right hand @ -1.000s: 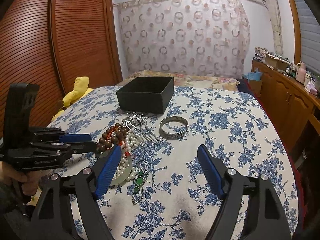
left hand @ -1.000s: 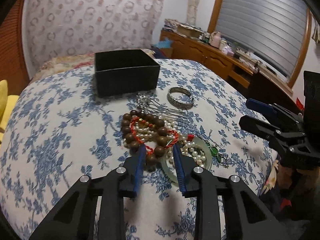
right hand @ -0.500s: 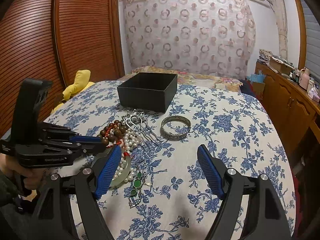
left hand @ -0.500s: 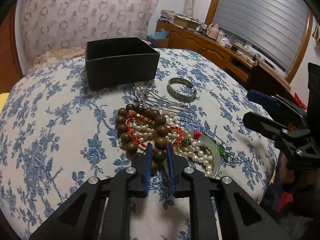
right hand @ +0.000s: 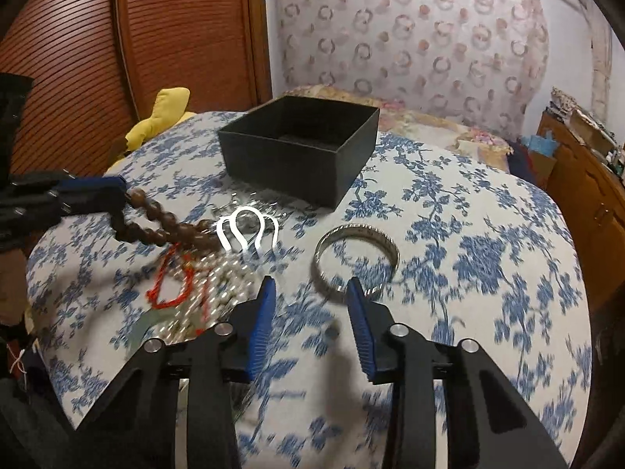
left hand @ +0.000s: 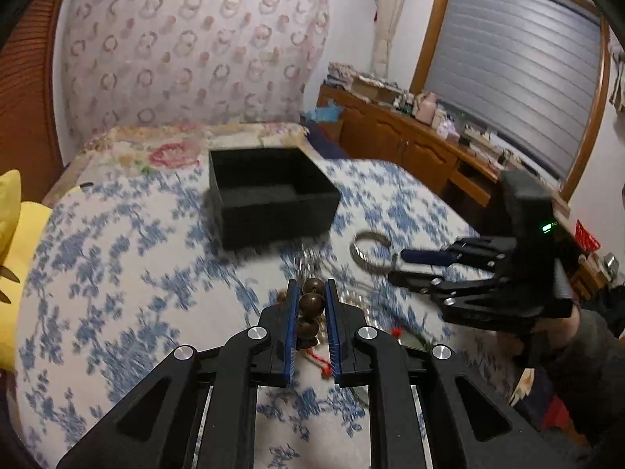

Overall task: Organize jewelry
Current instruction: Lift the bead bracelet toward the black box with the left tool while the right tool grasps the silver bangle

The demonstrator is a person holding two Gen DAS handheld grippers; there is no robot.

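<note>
So the left gripper (left hand: 311,293) is clamped on the string of round brown wooden beads (right hand: 164,226), with a couple of beads pinched right between the blue pads (left hand: 291,328). From the right wrist view one end of the strand is lifted off the bed at about 9 o'clock, and the rest droops down to the jewelry heap near the middle of the frame.

The right gripper (right hand: 310,293) is spread apart with nothing in it, hovering just over the near edge of the silver metal bangle (right hand: 356,258), which lies flat on the blue-and-white floral bedspread (right hand: 488,254) at roughly 1 o'clock from the fingertips.

The rest of the pile sits at 10 o'clock from the right gripper: a red cord bracelet (right hand: 172,285), a strand of small white pearls (right hand: 222,273), and a set of shiny silver U-shaped hairpins (right hand: 248,230) toward the far side of the heap.

The open square black box (right hand: 300,144) stands upright at 12 o'clock, past the hairpins, well apart from both grippers. The left view is pretty motion-blurred, so finer detail there is hard to make out.
</note>
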